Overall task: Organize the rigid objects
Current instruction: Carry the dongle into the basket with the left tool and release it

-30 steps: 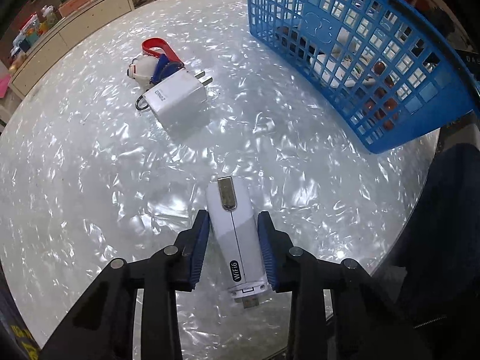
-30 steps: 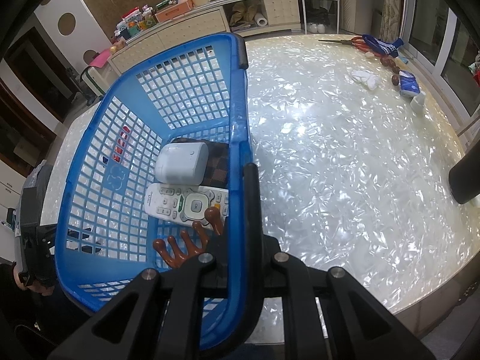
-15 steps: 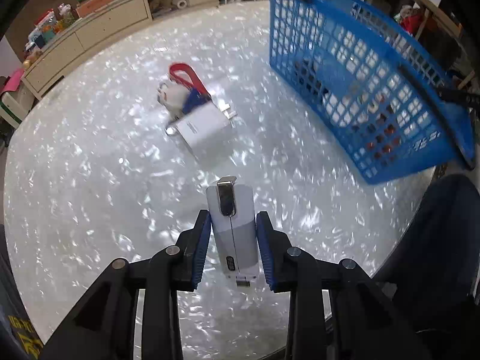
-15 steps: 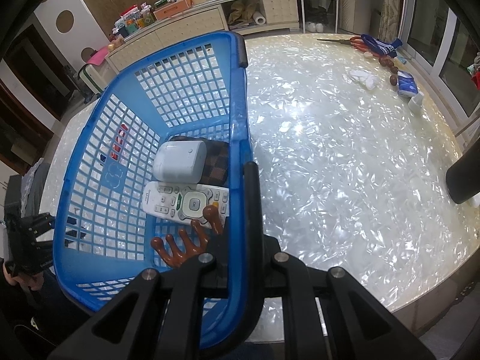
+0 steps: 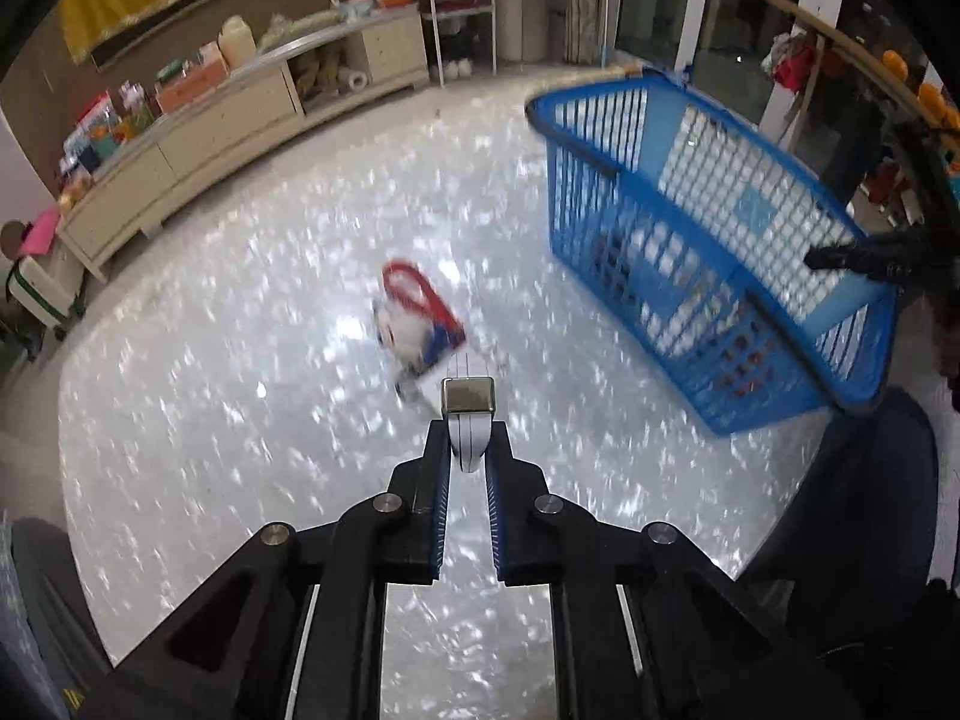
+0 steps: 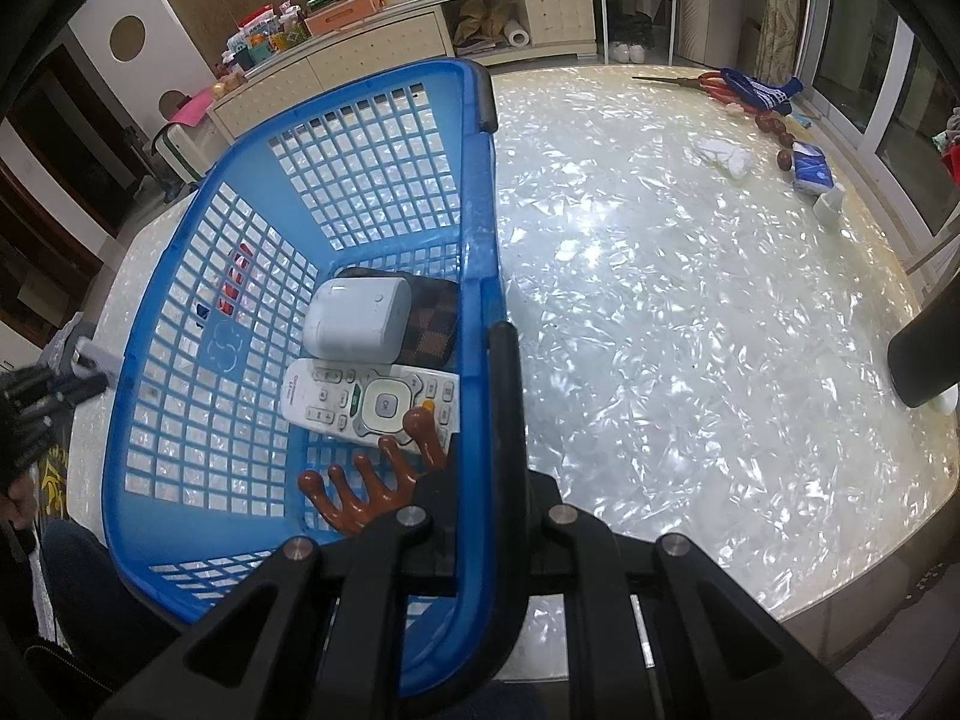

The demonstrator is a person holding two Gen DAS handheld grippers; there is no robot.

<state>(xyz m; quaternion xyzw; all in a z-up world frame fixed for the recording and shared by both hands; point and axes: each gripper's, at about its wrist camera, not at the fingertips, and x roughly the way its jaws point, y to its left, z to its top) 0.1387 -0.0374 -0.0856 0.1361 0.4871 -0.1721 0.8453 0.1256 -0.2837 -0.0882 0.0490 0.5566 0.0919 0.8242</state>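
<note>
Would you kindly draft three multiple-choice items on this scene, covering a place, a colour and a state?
1. Where does the remote control lie?
A. in the basket
B. on the bare table
C. on the shelf
2. What colour is the basket?
A. red
B. blue
C. green
3. What is the left gripper doing?
A. standing open and empty
B. holding the white WiFi dongle
C. clamping the basket rim

Key: 1 A, it lies on the mesh floor beside the white case; 2 B, the mesh walls are blue; 3 B, the jaws have just closed on the dongle.
</note>
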